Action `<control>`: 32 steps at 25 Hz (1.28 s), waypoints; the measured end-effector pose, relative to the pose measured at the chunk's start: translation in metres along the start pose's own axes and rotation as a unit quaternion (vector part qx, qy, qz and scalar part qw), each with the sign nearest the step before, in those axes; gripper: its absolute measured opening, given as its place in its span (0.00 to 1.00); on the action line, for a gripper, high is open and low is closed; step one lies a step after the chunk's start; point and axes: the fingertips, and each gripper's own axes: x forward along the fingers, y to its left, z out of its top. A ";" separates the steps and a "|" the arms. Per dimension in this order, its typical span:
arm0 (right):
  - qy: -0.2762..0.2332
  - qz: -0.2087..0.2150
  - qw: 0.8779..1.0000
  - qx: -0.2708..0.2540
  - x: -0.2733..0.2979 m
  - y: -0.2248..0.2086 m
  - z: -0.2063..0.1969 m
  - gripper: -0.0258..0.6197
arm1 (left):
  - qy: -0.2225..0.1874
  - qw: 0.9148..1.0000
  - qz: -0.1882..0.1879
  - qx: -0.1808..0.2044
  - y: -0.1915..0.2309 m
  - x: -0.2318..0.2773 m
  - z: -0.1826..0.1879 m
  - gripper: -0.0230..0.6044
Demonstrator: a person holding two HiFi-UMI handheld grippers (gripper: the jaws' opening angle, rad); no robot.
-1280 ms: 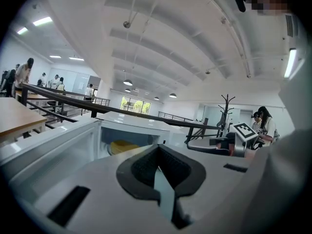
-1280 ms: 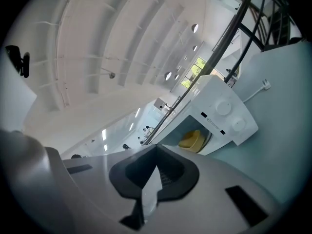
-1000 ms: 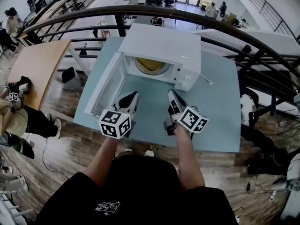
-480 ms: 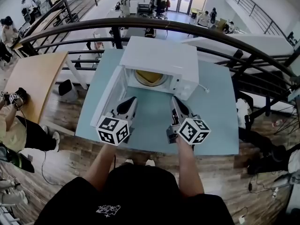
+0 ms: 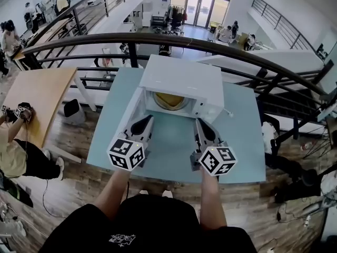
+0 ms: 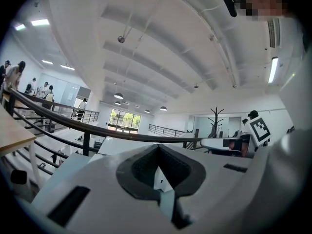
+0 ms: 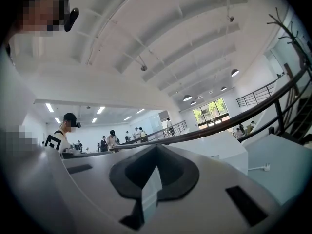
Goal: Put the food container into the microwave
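Observation:
The white microwave (image 5: 181, 80) stands on the light-blue table (image 5: 237, 141) with its door (image 5: 125, 114) swung open to the left. Inside its cavity sits the yellowish food container (image 5: 169, 100). My left gripper (image 5: 142, 123) is held in front of the open door, shut and empty. My right gripper (image 5: 202, 125) hovers in front of the microwave's control side, also shut and empty. Both are apart from the microwave. In the left gripper view the left gripper (image 6: 159, 169) points up at the ceiling. The right gripper (image 7: 153, 172) does the same, with the microwave (image 7: 222, 147) to its right.
A black curved railing (image 5: 221, 44) runs behind the table. A wooden table (image 5: 37, 96) stands at the left, with a seated person (image 5: 13, 152) beside it. Wooden floor lies below the table's near edge (image 5: 174, 170).
Both grippers have drawn back a little toward the person's body, away from the microwave. The container stays inside and the door stays open.

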 end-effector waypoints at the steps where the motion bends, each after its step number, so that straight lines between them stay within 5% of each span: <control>1: -0.003 0.000 1.000 -0.004 0.000 0.003 0.003 0.05 | -0.003 1.000 -0.001 0.000 0.002 -0.002 0.003 0.05; 14: -0.015 -0.020 0.995 -0.092 -0.002 0.039 0.025 0.05 | -0.015 1.000 0.008 0.020 0.023 -0.020 0.028 0.05; 32: -0.019 -0.037 0.995 -0.091 -0.008 0.027 0.025 0.05 | -0.007 0.999 0.008 0.041 0.027 -0.014 0.023 0.05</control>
